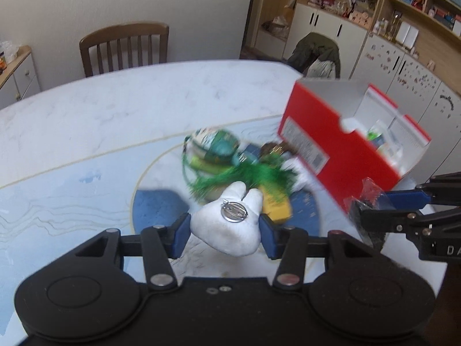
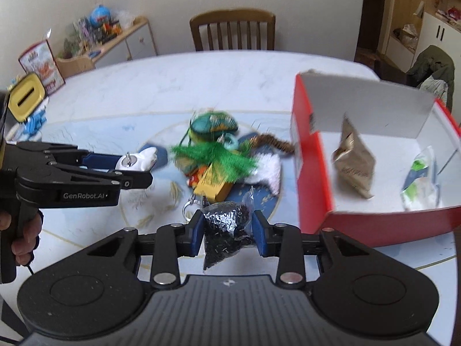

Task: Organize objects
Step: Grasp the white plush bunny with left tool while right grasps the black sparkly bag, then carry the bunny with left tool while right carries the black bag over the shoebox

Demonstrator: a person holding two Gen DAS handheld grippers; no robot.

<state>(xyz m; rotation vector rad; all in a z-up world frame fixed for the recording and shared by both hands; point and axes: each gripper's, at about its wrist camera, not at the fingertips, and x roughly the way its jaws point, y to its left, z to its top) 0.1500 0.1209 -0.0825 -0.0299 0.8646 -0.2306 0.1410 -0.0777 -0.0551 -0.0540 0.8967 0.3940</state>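
My left gripper [image 1: 225, 234] is shut on a white plush brooch [image 1: 230, 225] with a metal pin on its back, held above the table. From the right wrist view the same gripper [image 2: 144, 170] comes in from the left with the plush brooch [image 2: 141, 157]. My right gripper [image 2: 227, 232] is shut on a clear packet of dark bits [image 2: 227, 230], near the red box [image 2: 374, 222]. In the left wrist view the right gripper [image 1: 360, 204] sits beside the box [image 1: 331, 144]. A pile of small objects [image 2: 213, 155] lies mid-table.
The red box holds a tan pouch [image 2: 354, 161] and a green-and-white packet [image 2: 420, 178]. A wooden chair [image 2: 232, 30] stands behind the marble table [image 1: 129, 101]. A jacket-draped chair [image 1: 317, 54] and shelves are at the right. A hand [image 2: 24, 236] grips the left tool.
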